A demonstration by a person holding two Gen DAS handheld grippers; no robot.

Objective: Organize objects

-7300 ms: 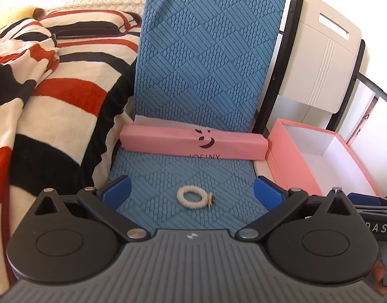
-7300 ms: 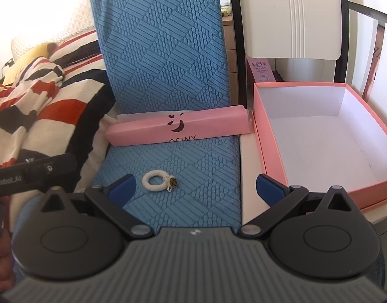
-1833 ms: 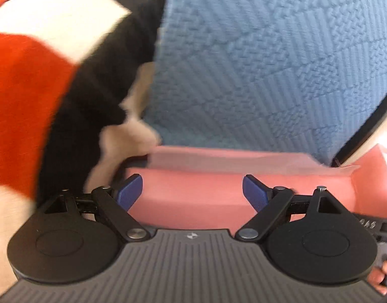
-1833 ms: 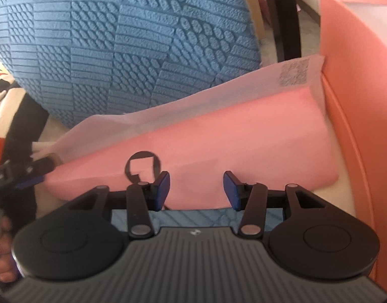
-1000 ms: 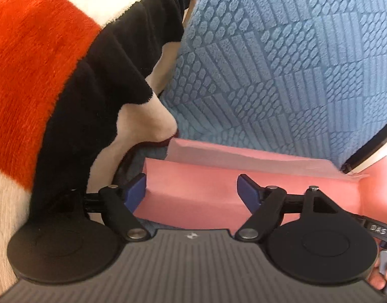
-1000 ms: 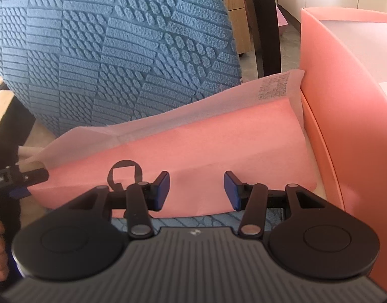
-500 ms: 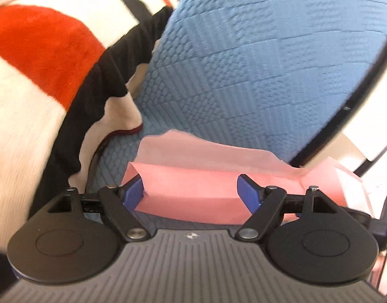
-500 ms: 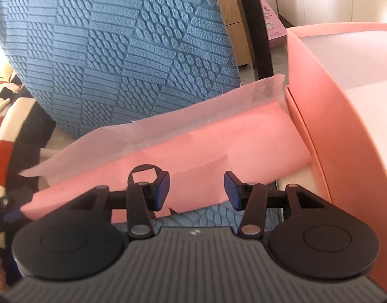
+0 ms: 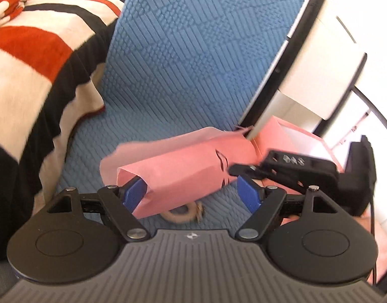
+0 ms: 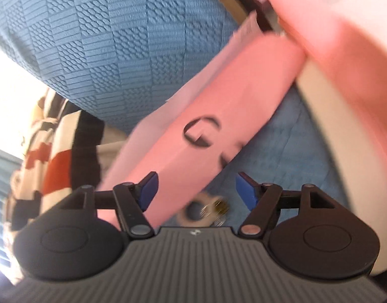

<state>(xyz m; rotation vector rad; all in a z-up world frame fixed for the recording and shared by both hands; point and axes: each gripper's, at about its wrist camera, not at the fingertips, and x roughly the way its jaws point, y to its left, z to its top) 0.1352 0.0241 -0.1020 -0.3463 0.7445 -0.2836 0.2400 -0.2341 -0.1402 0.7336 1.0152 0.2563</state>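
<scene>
A long pink box lid (image 9: pixel 183 169) with a black logo hangs tilted over the blue textured mat (image 9: pixel 193 63). My left gripper (image 9: pixel 192 193) is open wide: its left pad sits at the lid's open left end, and its right pad is clear of the lid. Under the lid lies a beige hair ring with a small charm (image 9: pixel 183 213). In the right wrist view the lid (image 10: pixel 218 116) crosses diagonally over the ring (image 10: pixel 201 212). My right gripper (image 10: pixel 197 193) has its jaws opening. The lid lies against its left pad, apart from the right one. The right gripper (image 9: pixel 251 174) reaches in at the lid's right end.
The open pink box (image 10: pixel 345 38) stands to the right, its white inside (image 9: pixel 302 141) showing. A striped red, black and cream blanket (image 9: pixel 29 63) lies on the left. A white folding chair with a black frame (image 9: pixel 319 63) stands behind the box.
The lid has come up off the mat and tilted, uncovering the hair ring. The right jaws have widened and that view has rolled. The left gripper has drawn back.
</scene>
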